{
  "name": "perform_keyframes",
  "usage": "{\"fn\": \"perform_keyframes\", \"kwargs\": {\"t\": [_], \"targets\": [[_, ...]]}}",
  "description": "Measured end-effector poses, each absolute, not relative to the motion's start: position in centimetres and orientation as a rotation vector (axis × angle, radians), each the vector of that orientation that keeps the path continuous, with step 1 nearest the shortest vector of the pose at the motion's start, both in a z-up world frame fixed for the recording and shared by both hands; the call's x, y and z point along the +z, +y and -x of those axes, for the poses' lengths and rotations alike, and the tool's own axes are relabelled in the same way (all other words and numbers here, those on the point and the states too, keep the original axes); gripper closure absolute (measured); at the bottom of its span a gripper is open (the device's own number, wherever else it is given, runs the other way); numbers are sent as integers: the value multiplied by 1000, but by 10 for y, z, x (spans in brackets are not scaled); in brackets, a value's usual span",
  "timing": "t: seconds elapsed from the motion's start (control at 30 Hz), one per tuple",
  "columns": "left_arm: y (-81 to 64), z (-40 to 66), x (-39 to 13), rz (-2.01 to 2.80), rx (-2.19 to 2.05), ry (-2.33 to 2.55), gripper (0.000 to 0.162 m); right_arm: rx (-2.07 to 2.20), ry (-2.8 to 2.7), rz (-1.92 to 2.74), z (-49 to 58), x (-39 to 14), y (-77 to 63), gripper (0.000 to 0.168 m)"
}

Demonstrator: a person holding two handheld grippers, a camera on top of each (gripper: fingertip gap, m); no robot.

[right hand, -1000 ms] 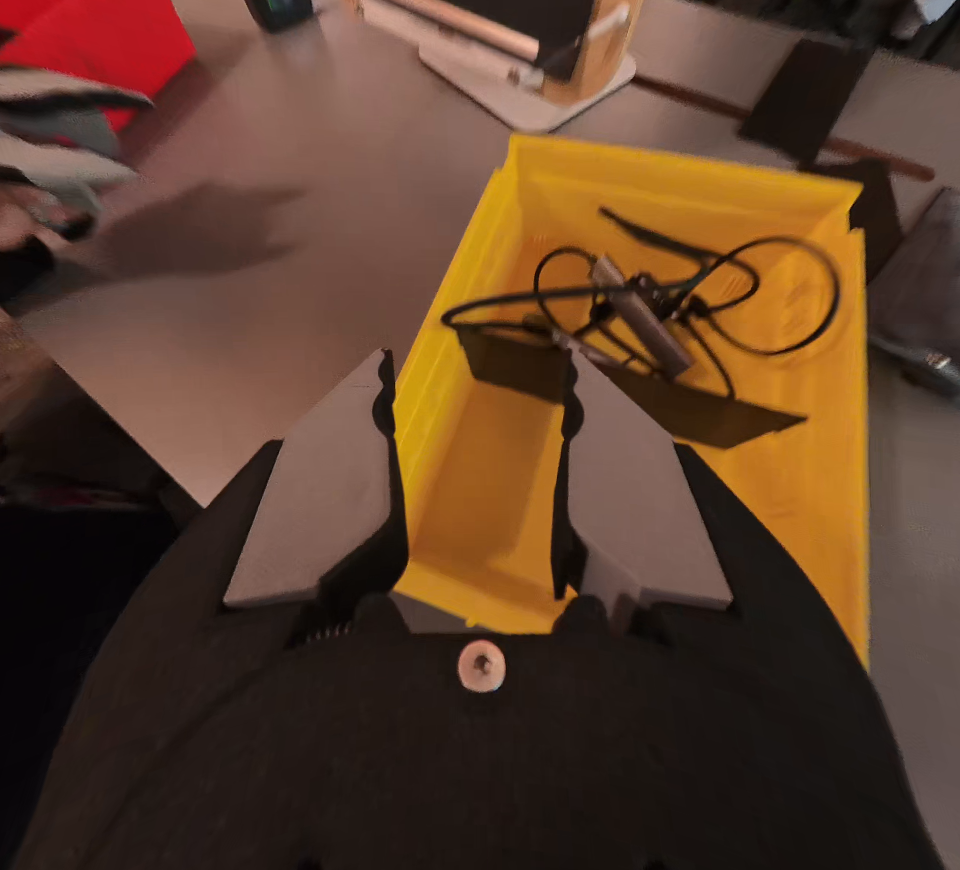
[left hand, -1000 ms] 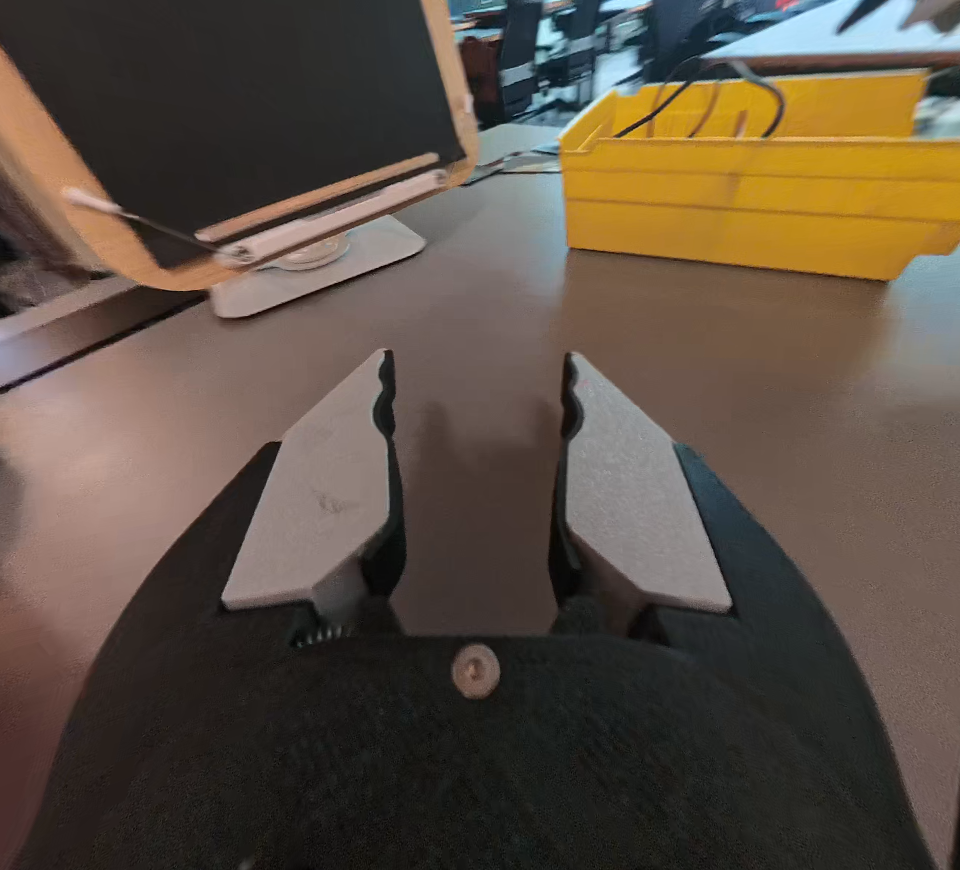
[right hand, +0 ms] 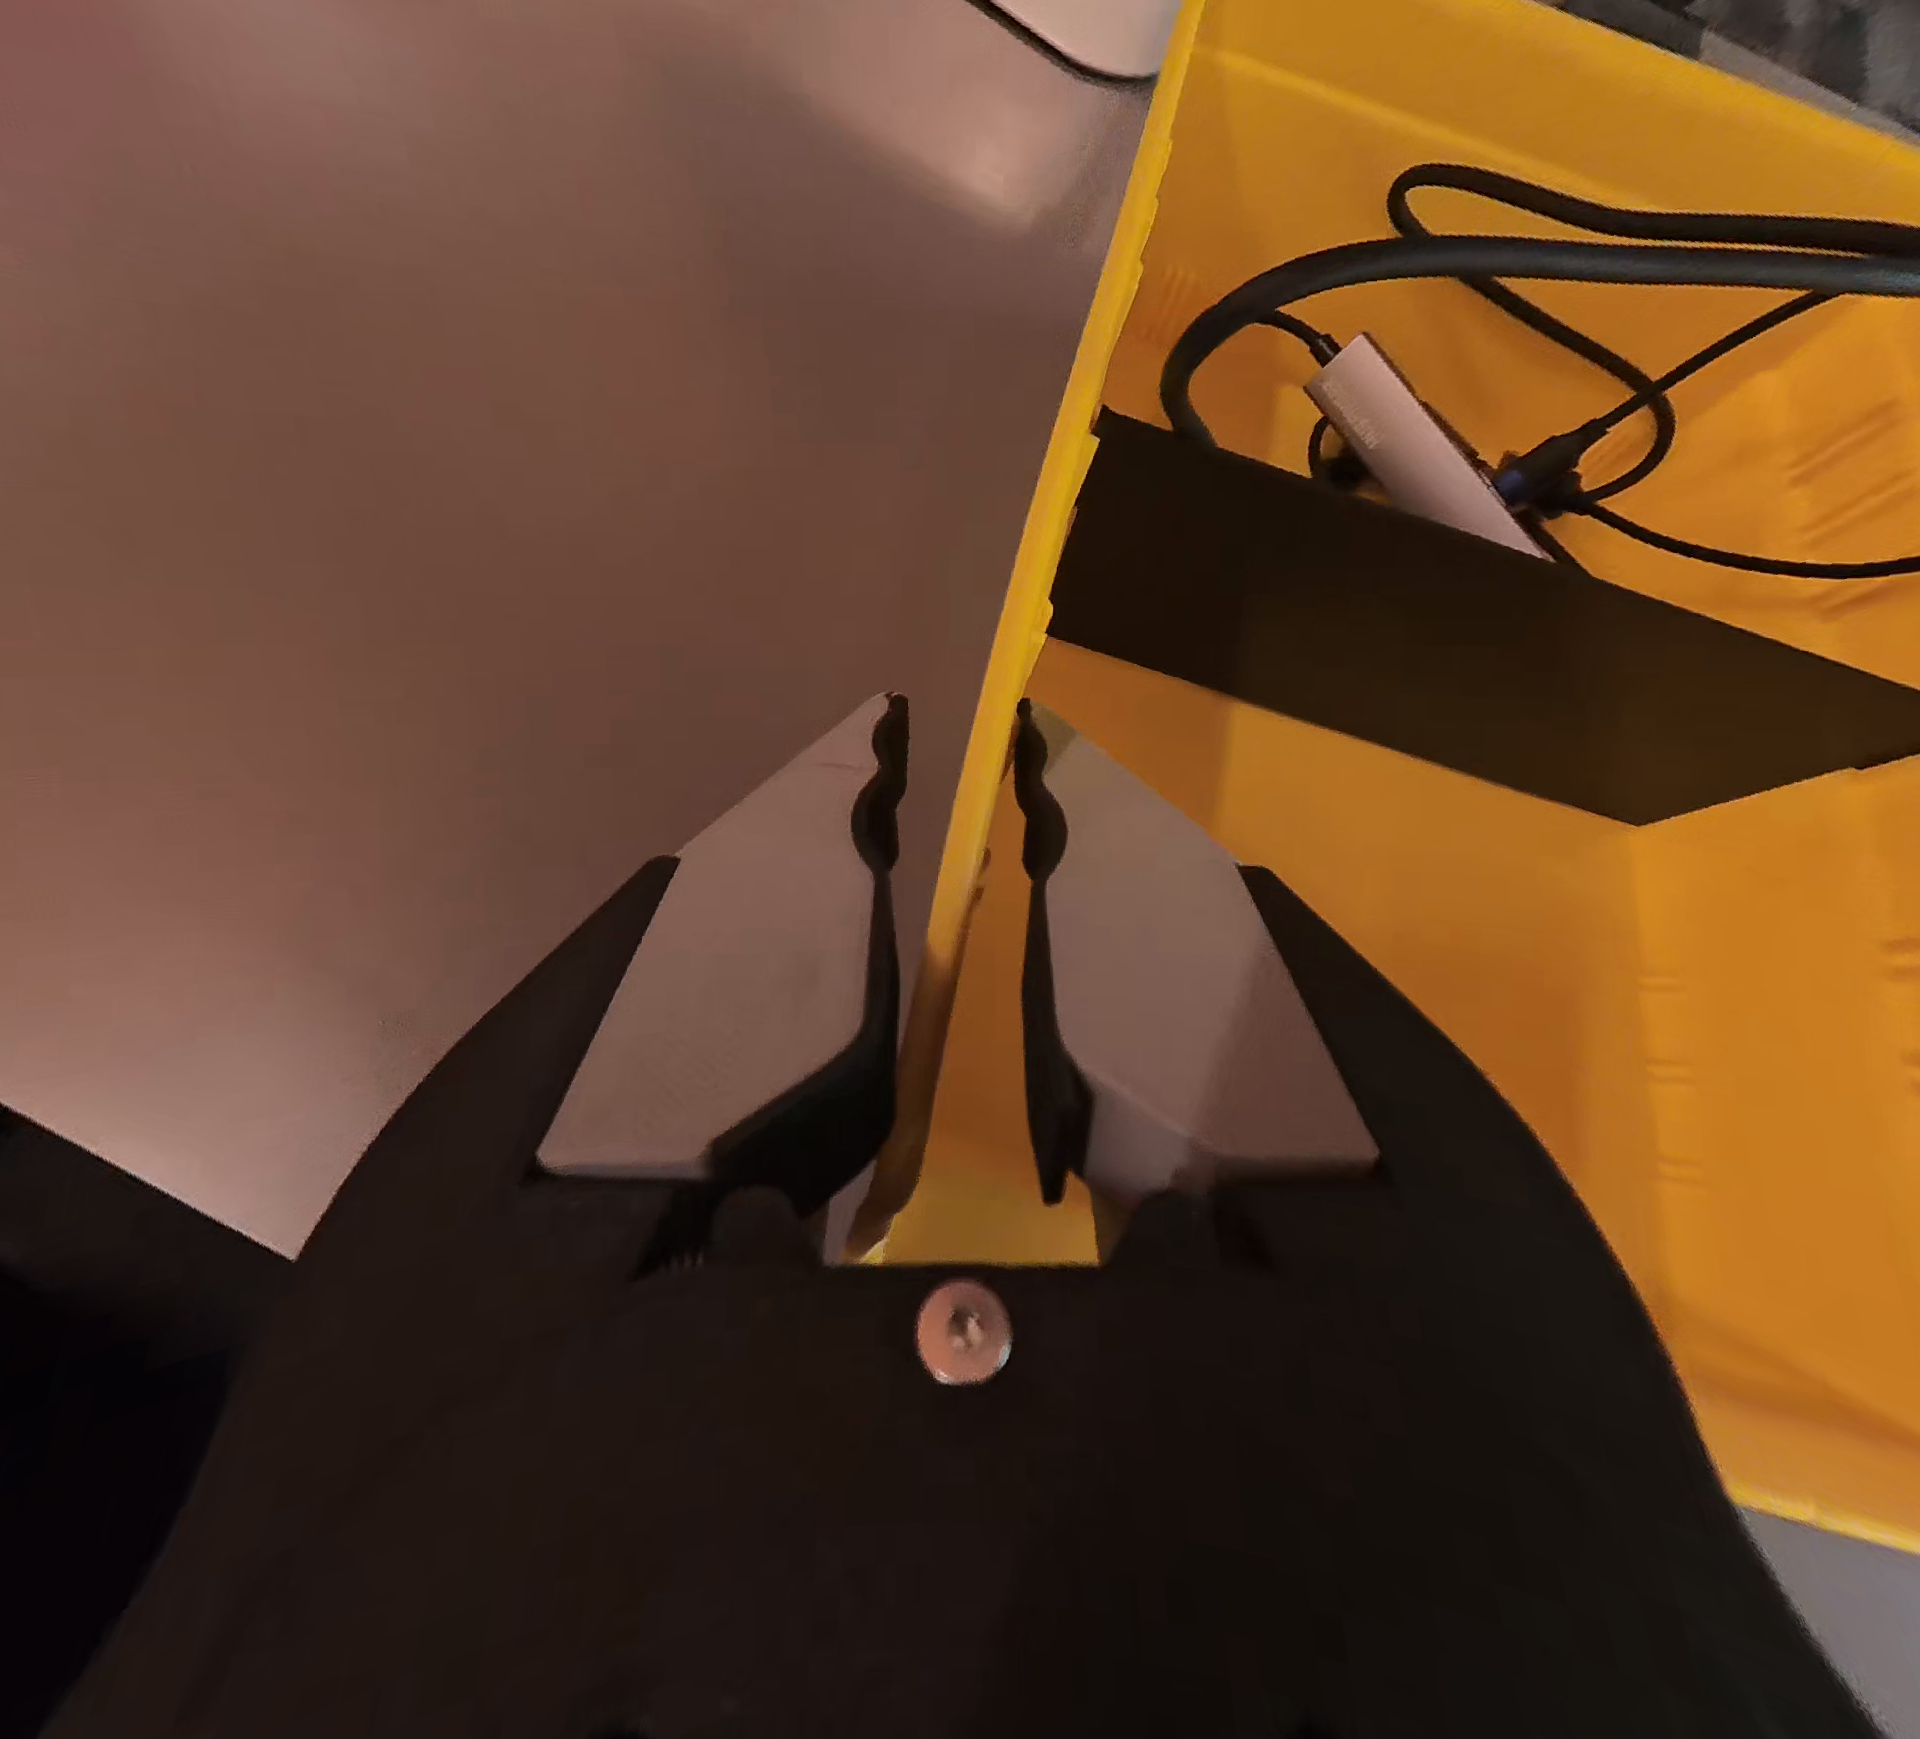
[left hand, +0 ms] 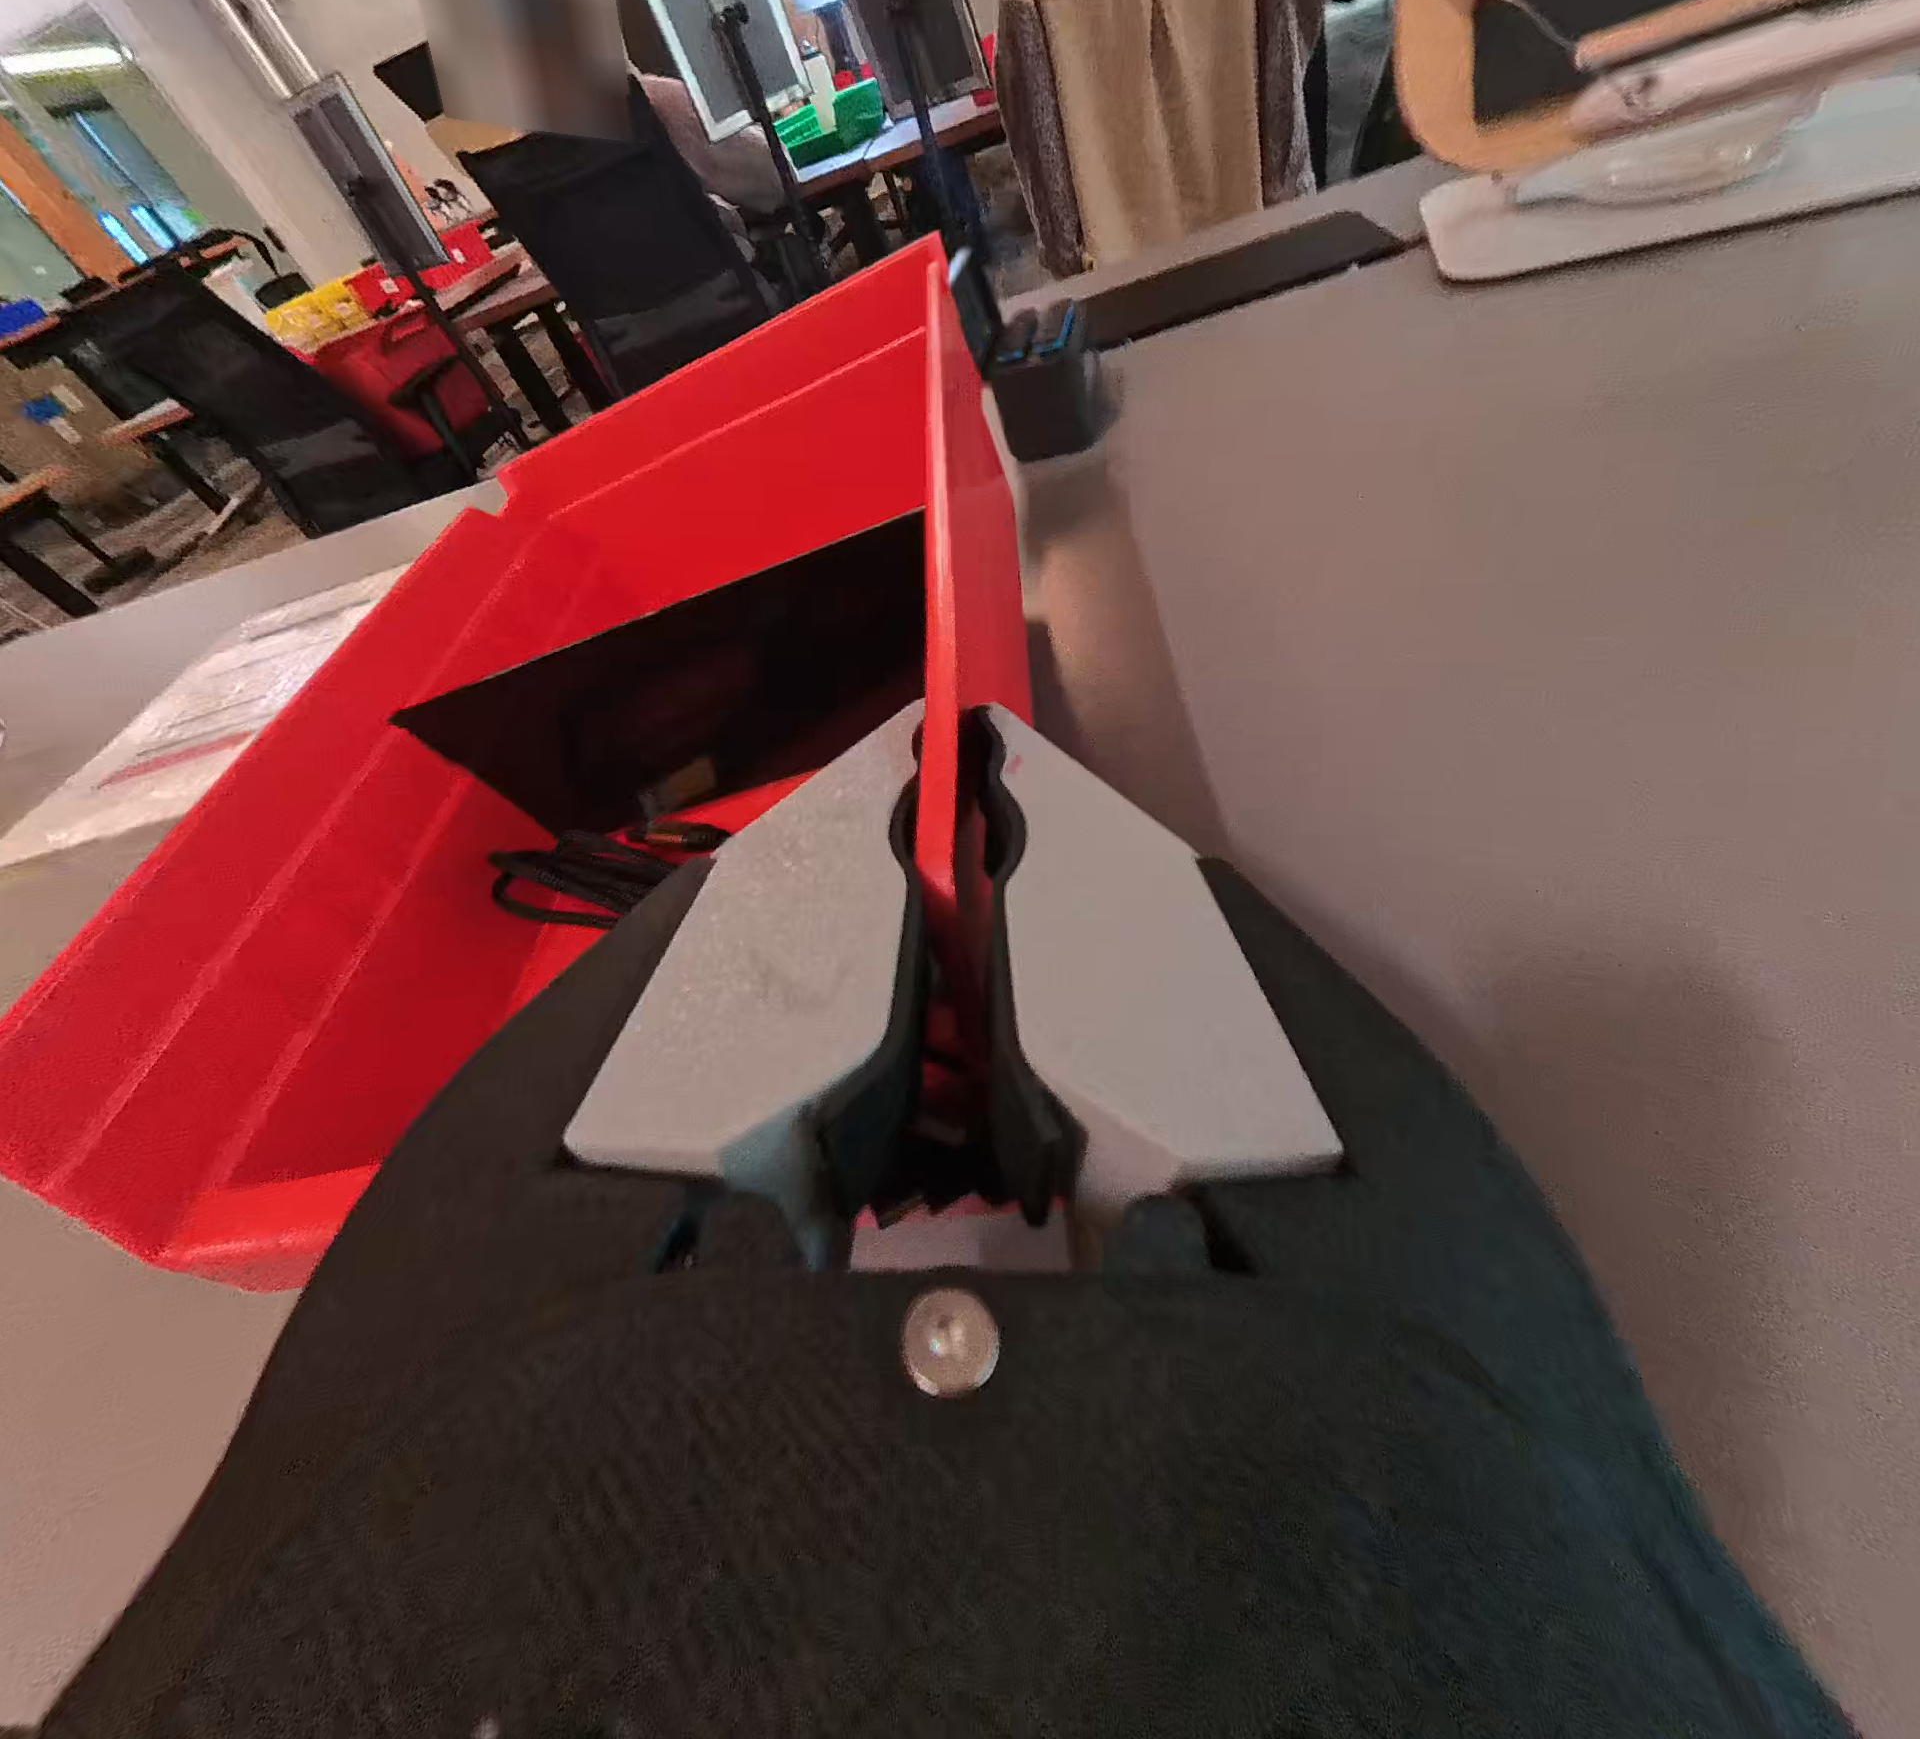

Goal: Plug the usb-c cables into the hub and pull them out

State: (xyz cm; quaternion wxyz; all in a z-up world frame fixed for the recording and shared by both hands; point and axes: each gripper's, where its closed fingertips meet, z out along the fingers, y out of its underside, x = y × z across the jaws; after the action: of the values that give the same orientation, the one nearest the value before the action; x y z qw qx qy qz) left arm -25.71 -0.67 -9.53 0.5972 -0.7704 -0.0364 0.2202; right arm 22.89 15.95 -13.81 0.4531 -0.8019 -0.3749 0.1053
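Moved: both grippers onto bin walls | left gripper [left hand: 951, 754] jaws clamp red bin [left hand: 727, 484] right wall | right gripper [right hand: 951, 733] jaws straddle yellow bin [right hand: 1455, 89] left wall, not quite closed | hub [right hand: 1403, 442], cables [right hand: 1621, 255] inside far compartment

Dim indoor light, blurred wide-angle edges

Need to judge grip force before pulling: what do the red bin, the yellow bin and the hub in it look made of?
Red bin: looks like rigid moulded plastic, glossy, with thin walls and moulded steps. Yellow bin: apparently the same plastic, smooth and slightly shiny. Hub: a grey bar with a satin sheen, possibly aluminium, though painted plastic cannot be excluded.
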Motion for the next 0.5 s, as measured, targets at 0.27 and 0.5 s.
{"fn": "perform_keyframes", "kwargs": {"t": [0.27,0.5], "targets": [[-34,262,-29,1663,480,-82,160,524,-924,1883,-75,-123,94,164],[-55,265,2,1562,536,-86,160,806,-1074,1634,131,-94,-8,149]]}}
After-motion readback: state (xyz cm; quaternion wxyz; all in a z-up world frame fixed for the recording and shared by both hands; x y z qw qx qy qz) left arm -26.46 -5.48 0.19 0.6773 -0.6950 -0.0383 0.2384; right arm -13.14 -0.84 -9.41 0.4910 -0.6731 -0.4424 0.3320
